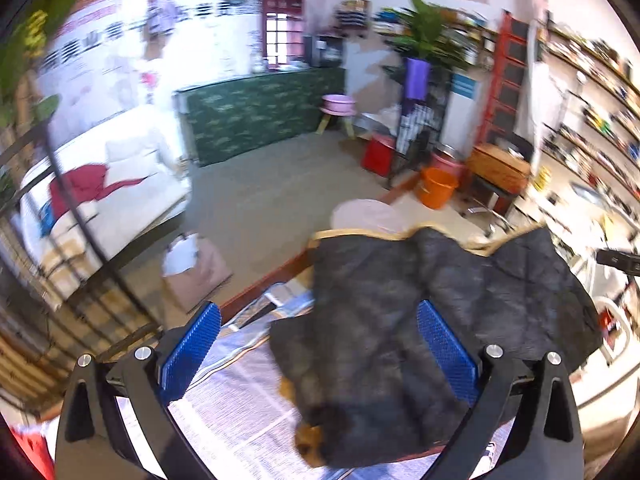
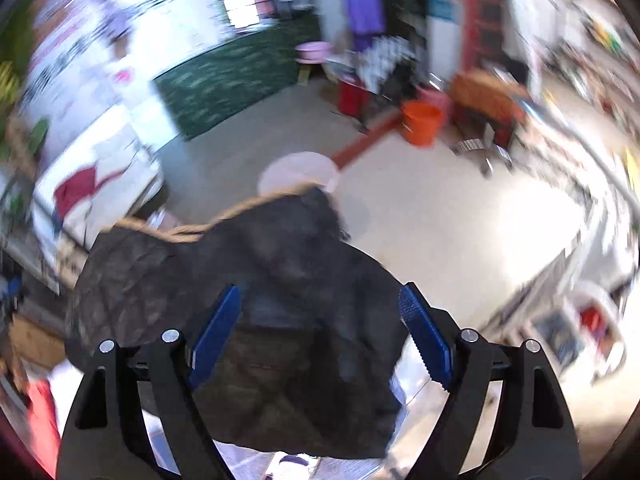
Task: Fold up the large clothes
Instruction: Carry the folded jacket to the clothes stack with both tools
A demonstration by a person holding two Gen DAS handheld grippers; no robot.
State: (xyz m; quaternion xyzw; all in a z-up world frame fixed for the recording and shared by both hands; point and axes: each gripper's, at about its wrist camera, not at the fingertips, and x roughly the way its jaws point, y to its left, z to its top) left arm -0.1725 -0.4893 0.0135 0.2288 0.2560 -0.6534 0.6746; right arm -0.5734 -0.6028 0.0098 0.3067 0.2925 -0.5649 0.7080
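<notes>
Blue-padded, your left gripper (image 1: 319, 340) and right gripper (image 2: 320, 330) both gape wide, holding nothing, above the dark quilted tan-trimmed garment (image 1: 420, 320) heaped on the newspaper-covered table (image 1: 240, 408). Beyond, only your left view clearly shows the white sofa (image 1: 120, 176); an orange bucket (image 2: 422, 123) stands on the floor.

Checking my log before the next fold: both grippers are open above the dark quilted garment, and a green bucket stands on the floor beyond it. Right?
One thing is off: the bucket is orange, not green, as the left wrist view shows. The rest holds: the left gripper and right gripper are open above the dark quilted garment.
</notes>
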